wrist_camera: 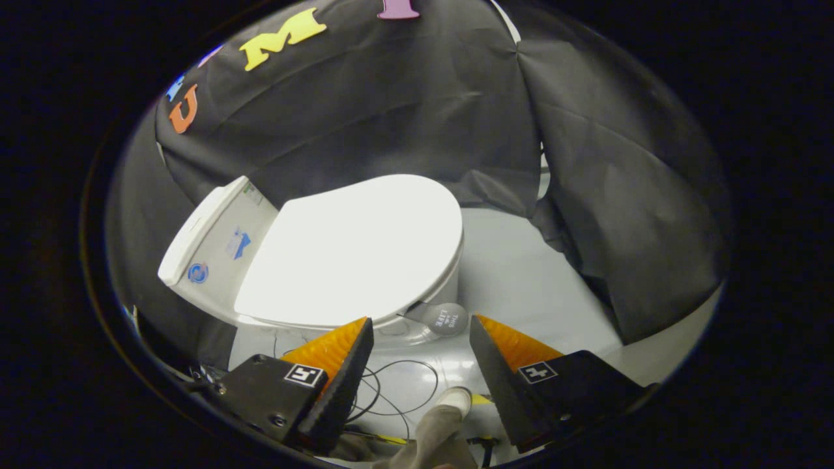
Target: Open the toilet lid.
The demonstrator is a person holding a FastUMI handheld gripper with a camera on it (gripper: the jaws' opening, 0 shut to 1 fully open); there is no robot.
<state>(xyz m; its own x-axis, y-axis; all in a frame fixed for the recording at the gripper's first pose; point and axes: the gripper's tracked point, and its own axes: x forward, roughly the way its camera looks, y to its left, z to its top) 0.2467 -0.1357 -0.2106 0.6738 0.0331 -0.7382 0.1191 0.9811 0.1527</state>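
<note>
We find the toilet (pixel 260 260) standing against the booth wall on a pale floor (pixel 521 273), its cistern (pixel 208 241) to one side. The toilet lid (pixel 358 247) lies flat and closed over the bowl, just ahead of the gripper (pixel 420 326), whose fingers stand wide apart and hold nothing. A small round tab (pixel 445 318) projects from the lid's near rim, between the fingertips. Loose cable (pixel 391 391) lies on the floor below.

Risks, in our judgement: the lid's smooth, thin rim could slip from the fingers; closing beside the tab would miss it; a low approach could snag the cable.
</note>
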